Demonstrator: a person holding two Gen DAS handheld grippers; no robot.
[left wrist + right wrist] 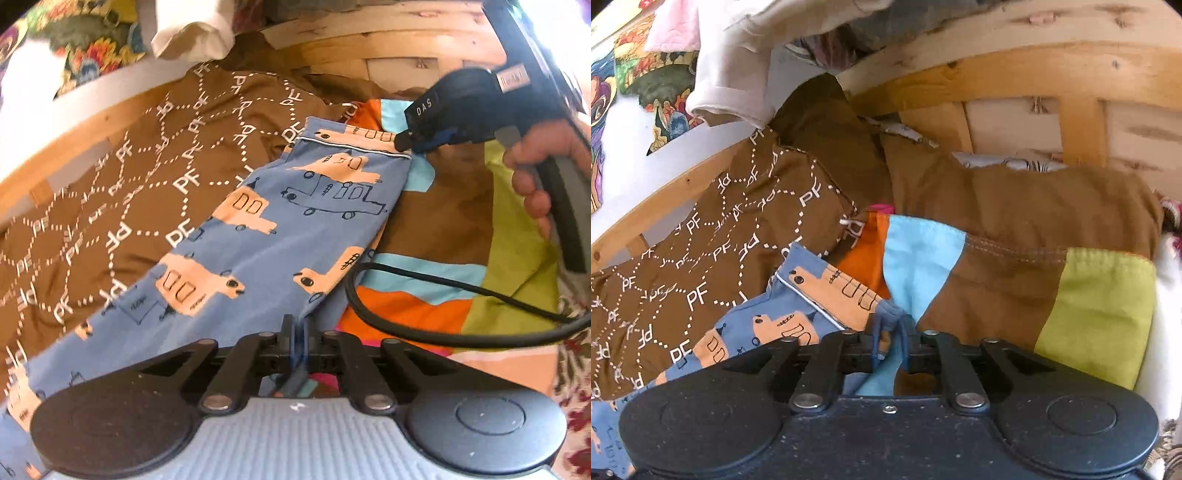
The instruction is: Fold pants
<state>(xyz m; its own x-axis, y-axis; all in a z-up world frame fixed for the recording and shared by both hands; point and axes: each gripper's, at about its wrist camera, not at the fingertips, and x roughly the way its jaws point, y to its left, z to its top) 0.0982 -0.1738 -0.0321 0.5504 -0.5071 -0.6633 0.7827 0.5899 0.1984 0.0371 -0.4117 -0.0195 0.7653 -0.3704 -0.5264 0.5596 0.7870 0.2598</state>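
Both grippers are pinching the blue truck-print pants on the bed.

The pants are lying stretched across the brown quilt, with the cuffed end reaching toward the patchwork blanket near the wooden bed frame. The left gripper is clenching an edge of blue fabric between its fingers, and the right gripper is nipping the corner of the cuff; in the right wrist view its jaws are closing on a small bunch of cloth. That bite looks thin, so I judge the corner could be slipping out if the hands are pulling apart too hard. The black cable is trailing beside the pants and could be snagging the fold.
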